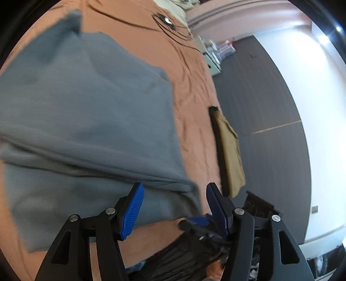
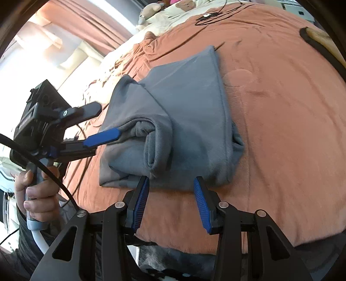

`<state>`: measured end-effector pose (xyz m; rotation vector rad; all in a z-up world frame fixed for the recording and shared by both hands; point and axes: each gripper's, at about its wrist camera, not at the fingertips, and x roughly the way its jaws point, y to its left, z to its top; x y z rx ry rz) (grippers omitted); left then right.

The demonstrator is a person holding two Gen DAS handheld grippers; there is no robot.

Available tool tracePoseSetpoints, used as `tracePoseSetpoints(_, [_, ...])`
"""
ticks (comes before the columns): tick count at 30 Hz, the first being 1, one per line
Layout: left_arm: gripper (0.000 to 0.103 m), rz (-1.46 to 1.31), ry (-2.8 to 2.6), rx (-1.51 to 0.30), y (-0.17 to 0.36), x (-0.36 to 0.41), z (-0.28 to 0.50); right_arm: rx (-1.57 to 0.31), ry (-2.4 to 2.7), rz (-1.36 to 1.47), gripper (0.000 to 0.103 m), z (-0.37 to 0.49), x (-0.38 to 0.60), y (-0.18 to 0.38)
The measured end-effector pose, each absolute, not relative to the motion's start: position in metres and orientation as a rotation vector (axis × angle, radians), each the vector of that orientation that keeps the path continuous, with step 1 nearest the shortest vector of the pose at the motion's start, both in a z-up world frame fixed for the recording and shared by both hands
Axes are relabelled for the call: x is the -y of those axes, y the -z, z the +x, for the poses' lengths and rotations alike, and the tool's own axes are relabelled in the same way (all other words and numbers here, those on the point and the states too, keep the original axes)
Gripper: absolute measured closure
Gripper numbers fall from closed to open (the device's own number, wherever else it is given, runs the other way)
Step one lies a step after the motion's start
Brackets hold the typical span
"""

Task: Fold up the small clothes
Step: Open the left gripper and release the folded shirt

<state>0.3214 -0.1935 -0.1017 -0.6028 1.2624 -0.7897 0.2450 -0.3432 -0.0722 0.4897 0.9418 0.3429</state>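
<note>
So: orange blanket (image 2: 281, 108) covers the whole work surface, wrinkled toward the far side, smooth and bare on the right of the garment, and its near edge drops off right below my right gripper. Grey garment (image 2: 183, 112) sits mid-blanket, partly folded: one flat panel with a straight hemmed edge running along its right side, a rolled-over fold bulging on its left, and the near edge lying just ahead of my right fingertips. In the left wrist view the same cloth fills most of the frame, its corner ending between my left fingers, with bare blanket beyond, then the bed edge and dark floor (image 1: 270, 97). A tan cloth (image 1: 231, 151) with a dark border lies at that bed edge, well apart from the garment. My left gripper (image 2: 101, 123) comes in from the left side of the fold, jaws parted, one blue pad (image 2: 103, 136) touching the rolled part; nothing is pinched. My hand (image 2: 35, 194) is wrapped round its handle. My right gripper (image 2: 172, 186) is half spread, tips just short of the garment's near edge, holding nothing. A black cable (image 2: 207, 17) lies on the far blanket. Lettering on the left gripper's camera housing is too blurred to read.
</note>
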Motion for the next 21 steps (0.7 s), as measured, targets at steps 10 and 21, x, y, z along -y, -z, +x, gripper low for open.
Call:
tracePoseSetpoints(10, [0.042, -0.586, 0.552, -1.257, 0.127, 0.111, 0.305, -0.955, -0.376, 0.392, 0.063, 0.277, 0.325, 0.052])
tracePoseSetpoints(21, [0.044, -0.524, 0.393, -1.307, 0.155, 0.084, 0.291, -1.03, -0.348, 0.31, 0.094, 0.308, 0.318, 0.058])
